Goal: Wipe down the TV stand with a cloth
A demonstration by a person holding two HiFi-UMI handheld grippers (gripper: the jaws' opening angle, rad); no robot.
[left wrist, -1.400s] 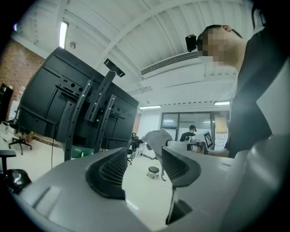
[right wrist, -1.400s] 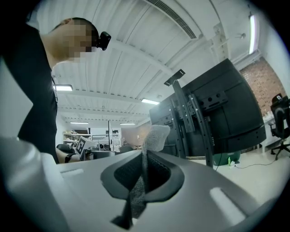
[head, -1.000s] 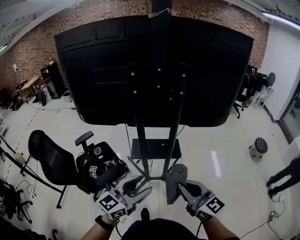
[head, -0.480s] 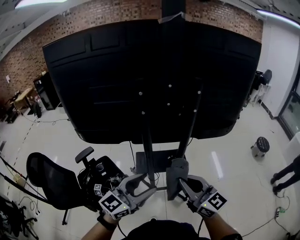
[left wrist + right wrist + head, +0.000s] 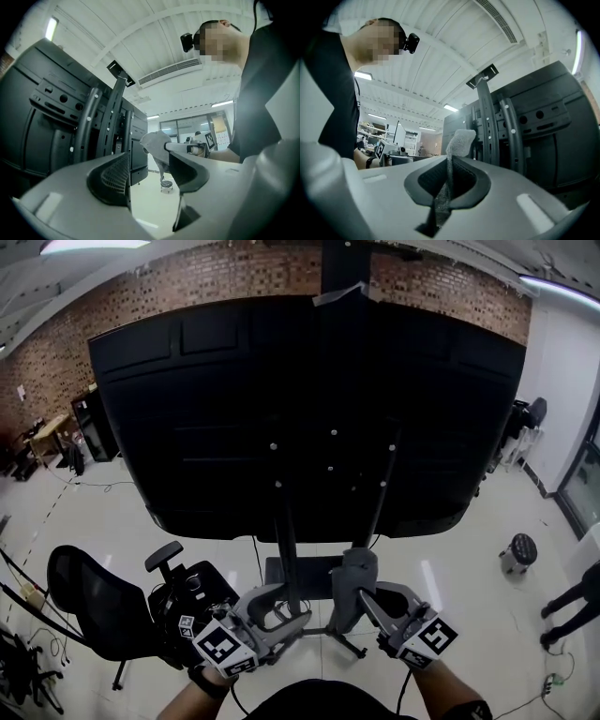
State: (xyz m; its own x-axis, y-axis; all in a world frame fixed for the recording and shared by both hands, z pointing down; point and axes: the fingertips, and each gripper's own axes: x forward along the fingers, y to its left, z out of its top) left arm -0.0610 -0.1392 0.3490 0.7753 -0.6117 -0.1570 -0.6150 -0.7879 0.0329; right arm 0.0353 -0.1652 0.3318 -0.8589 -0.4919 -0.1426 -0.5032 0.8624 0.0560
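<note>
- Head view: the right gripper (image 5: 367,607) is clamped tight on the one grey cloth (image 5: 353,579), which stands up from its jaws.
- The TV stand (image 5: 288,549) lies just ahead of the cloth. Its two posts run upright, and the right gripper is nearer the right post (image 5: 379,507).
- The left gripper (image 5: 281,613) has its jaws apart and holds nothing.

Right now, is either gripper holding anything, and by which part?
The right gripper pinches the grey cloth by one end, the rest sticking up. The left gripper is open and empty.
</note>
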